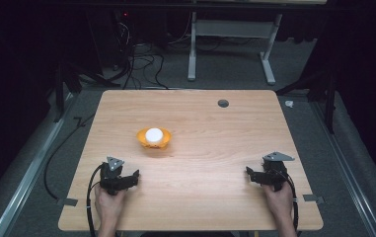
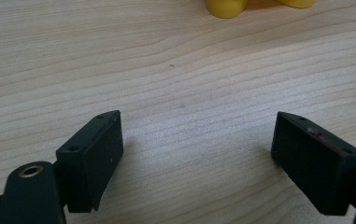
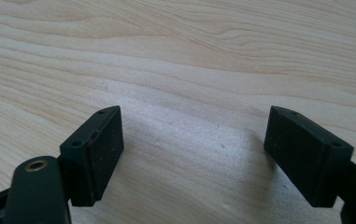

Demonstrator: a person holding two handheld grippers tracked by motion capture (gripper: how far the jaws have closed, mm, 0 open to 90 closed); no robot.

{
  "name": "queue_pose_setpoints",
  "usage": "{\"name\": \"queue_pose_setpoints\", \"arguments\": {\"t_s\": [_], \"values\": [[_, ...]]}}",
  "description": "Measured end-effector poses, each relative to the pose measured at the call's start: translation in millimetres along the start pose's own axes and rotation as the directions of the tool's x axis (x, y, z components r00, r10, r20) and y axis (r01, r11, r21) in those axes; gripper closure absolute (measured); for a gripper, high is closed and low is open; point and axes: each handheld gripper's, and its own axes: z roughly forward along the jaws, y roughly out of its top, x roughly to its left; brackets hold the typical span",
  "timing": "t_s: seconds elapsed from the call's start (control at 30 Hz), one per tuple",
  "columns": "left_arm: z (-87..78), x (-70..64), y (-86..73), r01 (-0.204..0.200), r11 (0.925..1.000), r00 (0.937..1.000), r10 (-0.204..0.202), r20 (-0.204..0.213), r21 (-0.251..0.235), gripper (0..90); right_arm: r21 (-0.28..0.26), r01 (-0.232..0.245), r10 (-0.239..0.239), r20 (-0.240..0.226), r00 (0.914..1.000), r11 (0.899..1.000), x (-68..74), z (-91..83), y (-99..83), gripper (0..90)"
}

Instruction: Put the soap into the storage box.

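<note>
Bowl: an orange bowl (image 1: 154, 138) sits on the wooden table (image 1: 215, 128), left of centre and about midway between the near and far edges.
Contents: a white round thing (image 1: 154, 135) fills the middle of the bowl; whether it is a ball or a lid is hard to tell from the high view.
Left gripper view: the bowl's yellow-orange underside (image 2: 227, 8) pokes in at the top edge, well ahead of the jaws.
Left gripper (image 1: 135, 176): held in the left hand (image 1: 109, 198) at the near-left of the table, jaws spread wide with bare wood between them, gripping nothing.
Right gripper (image 1: 250, 173): held in the right hand (image 1: 278, 196) at the near-right, jaws likewise wide apart over bare wood, gripping nothing.
In the way: bare tabletop lies between either gripper and the bowl; the left one is the nearer.
Table: a dark round grommet (image 1: 223, 103) sits near the far edge, right of centre.
Beyond: a white desk frame (image 1: 231, 29) and tangled cables (image 1: 141, 59) on the grey floor.
</note>
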Motion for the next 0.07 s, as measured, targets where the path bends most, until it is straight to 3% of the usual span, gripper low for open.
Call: {"name": "queue_pose_setpoints", "arguments": {"t_s": [0.07], "values": [[0.0, 0.1, 0.0, 0.001, 1.0000, 1.0000, -0.001, 0.001, 0.000, 17.3, 0.000, 0.000, 0.000, -0.001, 1.0000, 1.000, 0.0, 0.0, 0.0, 20.7]]}}
